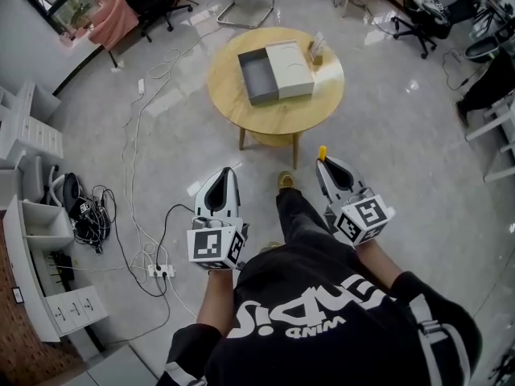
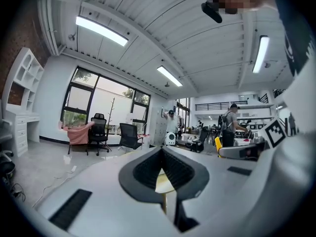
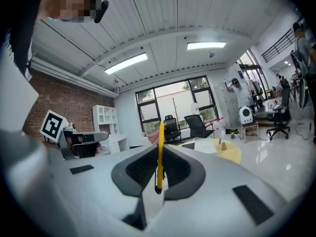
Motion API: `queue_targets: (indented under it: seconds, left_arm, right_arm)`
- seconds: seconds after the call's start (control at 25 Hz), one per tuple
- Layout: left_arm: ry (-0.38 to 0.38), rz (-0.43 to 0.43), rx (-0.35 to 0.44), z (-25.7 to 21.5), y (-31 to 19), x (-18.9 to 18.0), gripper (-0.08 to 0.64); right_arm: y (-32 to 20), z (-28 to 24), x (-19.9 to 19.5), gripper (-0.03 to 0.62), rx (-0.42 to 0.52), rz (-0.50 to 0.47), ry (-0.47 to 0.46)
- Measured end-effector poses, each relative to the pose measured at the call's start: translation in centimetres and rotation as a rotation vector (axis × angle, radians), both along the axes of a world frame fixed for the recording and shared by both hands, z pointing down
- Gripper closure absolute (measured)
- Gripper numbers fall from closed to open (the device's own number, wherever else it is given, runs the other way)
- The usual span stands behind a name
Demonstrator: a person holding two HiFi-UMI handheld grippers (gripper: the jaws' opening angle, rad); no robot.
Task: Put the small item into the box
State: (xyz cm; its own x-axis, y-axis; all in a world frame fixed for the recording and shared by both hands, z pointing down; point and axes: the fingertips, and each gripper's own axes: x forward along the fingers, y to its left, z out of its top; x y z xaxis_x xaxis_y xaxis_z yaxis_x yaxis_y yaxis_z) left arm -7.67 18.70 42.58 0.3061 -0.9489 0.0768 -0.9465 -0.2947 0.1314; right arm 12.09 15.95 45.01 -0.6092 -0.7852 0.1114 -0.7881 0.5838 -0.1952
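Open grey floor (image 1: 386,143) before far round wooden bench (image 1: 282,115), open grey box (image 1: 259,77) on it, my right gripper (image 3: 159,151) clamping thin yellow stick (image 3: 160,132), left gripper (image 2: 163,152) clenched.

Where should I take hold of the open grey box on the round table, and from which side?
Grip the thin wall of the grey box at the head view's left, coming straight down, one jaw inside, one outside. The box lies open, so that wall stands free; the white lid lies against the opposite side and would probably block the jaws there.
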Motion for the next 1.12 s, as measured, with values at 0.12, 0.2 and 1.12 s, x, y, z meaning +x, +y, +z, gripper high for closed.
queue_targets:
  seconds: [0.12, 0.2, 1.12]
  left_arm:
    - [-0.003, 0.004, -0.002, 0.3, -3.1, -0.4, 0.551]
    - [-0.009, 0.009, -0.002, 0.4, -5.2, -0.7, 0.551]
    - [-0.033, -0.037, -0.033, -1.7, -30.0, -2.5, 0.551]
  right_arm:
    - [-3.1, 0.1, -1.0, 0.568, 0.004, -0.022, -0.013]
    - [-5.1, 0.1, -1.7, 0.568, 0.008, -0.047, -0.02]
    - [-30.1, -1.5, -4.3, 0.568, -0.044, -0.149, -0.012]
